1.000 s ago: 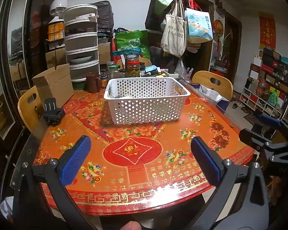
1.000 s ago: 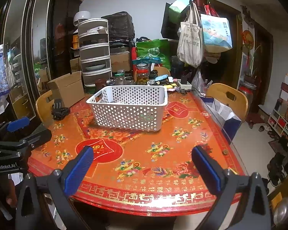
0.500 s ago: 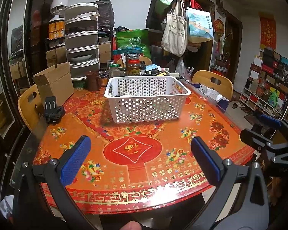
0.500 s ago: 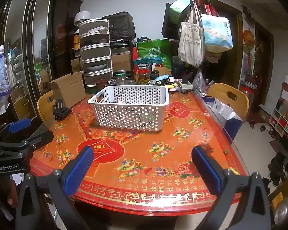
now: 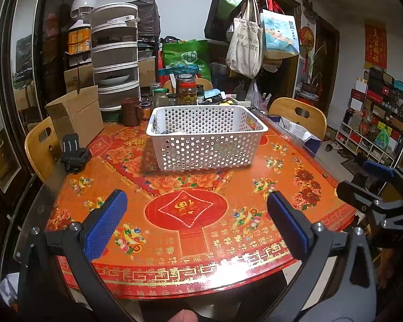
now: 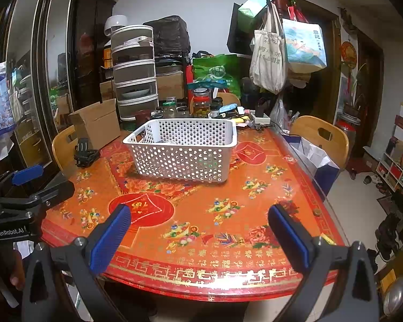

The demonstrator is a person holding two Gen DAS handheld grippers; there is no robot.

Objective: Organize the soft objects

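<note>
A white perforated basket (image 5: 204, 139) (image 6: 184, 151) stands on the red-and-orange patterned table (image 5: 188, 209) (image 6: 201, 214), toward its far middle. Something pale lies low inside it, mostly hidden by the walls. My left gripper (image 5: 196, 220) hovers open above the table's near edge, nothing between its blue pads. My right gripper (image 6: 198, 228) is also open and empty, at the near edge further right. Each gripper shows in the other's view: the right gripper (image 5: 376, 185) at the right border, the left gripper (image 6: 27, 187) at the left border.
A black clamp-like mount (image 5: 75, 153) sits at the table's left edge. A cardboard box (image 5: 75, 115), jars (image 5: 186, 91), a brown mug (image 5: 130, 111) and stacked white containers (image 5: 115, 59) crowd the back. Wooden chairs (image 5: 298, 115) (image 5: 41, 145) flank the table. Bags hang from a coat rack (image 5: 255, 26).
Both grippers have drifted back and up slightly, so the basket and table sit a little farther and lower in view. Both stay open.
</note>
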